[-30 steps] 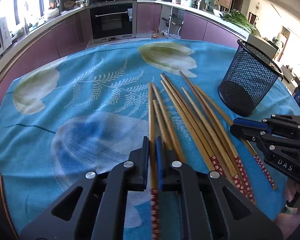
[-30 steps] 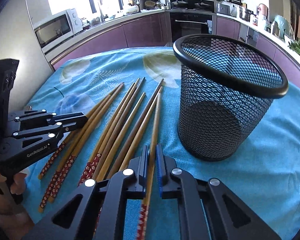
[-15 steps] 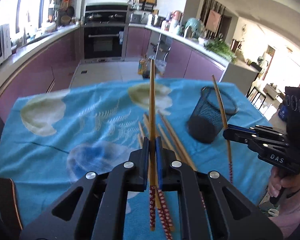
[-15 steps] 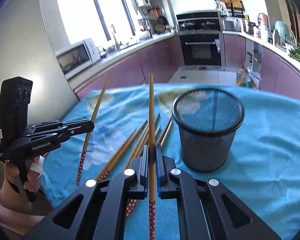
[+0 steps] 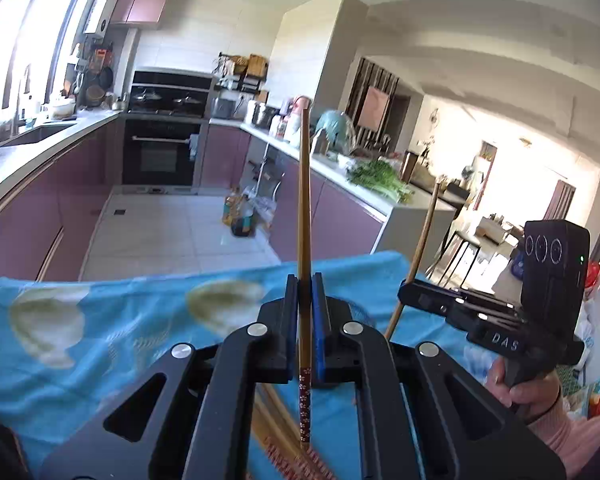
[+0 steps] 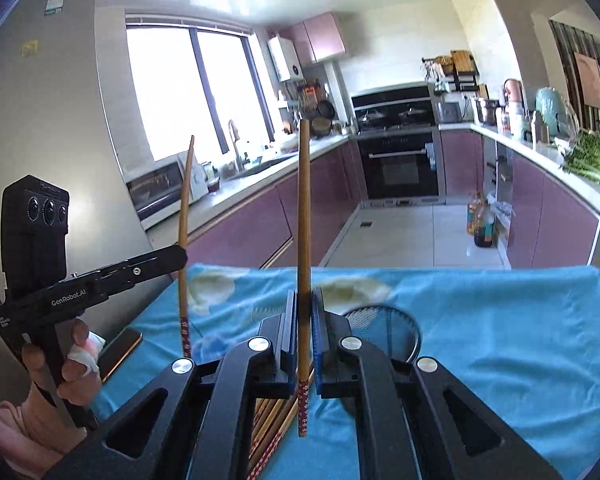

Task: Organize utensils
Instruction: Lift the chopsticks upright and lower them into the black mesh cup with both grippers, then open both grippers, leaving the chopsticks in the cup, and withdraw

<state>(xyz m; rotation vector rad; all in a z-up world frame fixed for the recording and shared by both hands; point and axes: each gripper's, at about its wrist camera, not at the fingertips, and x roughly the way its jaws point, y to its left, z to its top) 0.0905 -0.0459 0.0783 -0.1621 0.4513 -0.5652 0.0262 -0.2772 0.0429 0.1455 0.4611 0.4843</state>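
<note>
My left gripper (image 5: 305, 280) is shut on a wooden chopstick (image 5: 304, 208) that stands upright, its red patterned end hanging below the pads. My right gripper (image 6: 305, 294) is likewise shut on a second chopstick (image 6: 303, 208), held upright. Each gripper shows in the other's view: the right one (image 5: 404, 294) with its chopstick (image 5: 422, 240), the left one (image 6: 182, 254) with its chopstick (image 6: 185, 200). Several more chopsticks (image 6: 272, 416) lie on the blue cloth below. The black mesh cup (image 6: 392, 320) stands just beyond my right gripper, half hidden by it.
A blue flowered tablecloth (image 6: 500, 320) covers the table, its far edge toward the kitchen floor. A phone (image 6: 118, 350) lies at the table's left edge. A person's hands (image 5: 524, 384) hold both grippers. Purple cabinets and an oven stand beyond.
Both grippers have lifted high off the table, each carrying one chopstick out of the pile. Both views have tilted up from the cloth toward the kitchen.
</note>
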